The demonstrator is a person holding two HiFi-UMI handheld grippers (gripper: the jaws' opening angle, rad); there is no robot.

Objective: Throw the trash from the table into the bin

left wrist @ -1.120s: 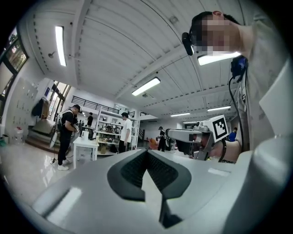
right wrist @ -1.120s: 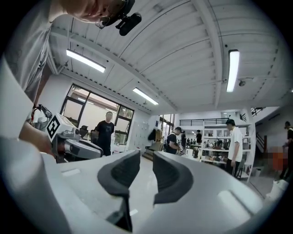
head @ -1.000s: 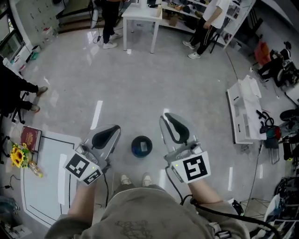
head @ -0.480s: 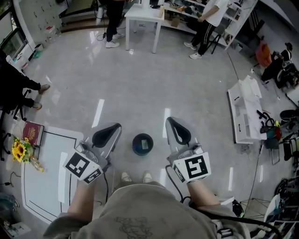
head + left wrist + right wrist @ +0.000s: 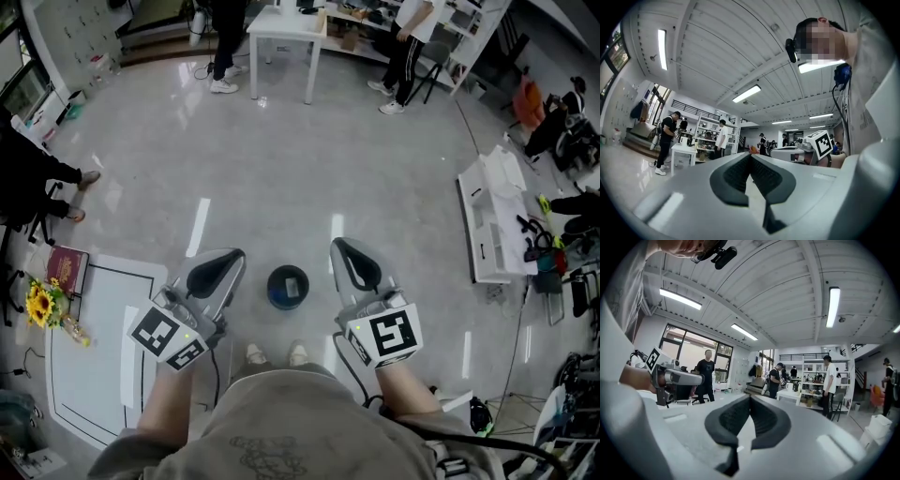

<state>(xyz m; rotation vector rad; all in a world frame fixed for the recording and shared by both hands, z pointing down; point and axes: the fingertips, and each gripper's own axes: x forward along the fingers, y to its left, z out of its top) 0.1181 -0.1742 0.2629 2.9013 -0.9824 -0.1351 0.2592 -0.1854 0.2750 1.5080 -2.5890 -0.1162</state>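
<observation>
A small dark round bin (image 5: 287, 287) stands on the grey floor just ahead of my shoes, with something pale lying inside it. My left gripper (image 5: 234, 255) hangs left of the bin and my right gripper (image 5: 337, 246) right of it, both pointing level over the floor. In the left gripper view the left gripper (image 5: 750, 155) has its dark pads pressed together with nothing between them. The right gripper (image 5: 750, 398) is likewise shut and empty. No trash is in either gripper.
A white table (image 5: 103, 375) stands at my lower left, with sunflowers (image 5: 39, 309) and a red book (image 5: 64, 272) on it. A white desk (image 5: 281, 23) with people beside it is far ahead. White furniture (image 5: 492, 220) and cables line the right. A seated person (image 5: 28, 183) is at left.
Both grippers hold nearly the same place beside the bin; the right one sits slightly lower in the picture. The people by the far desk have shifted.
</observation>
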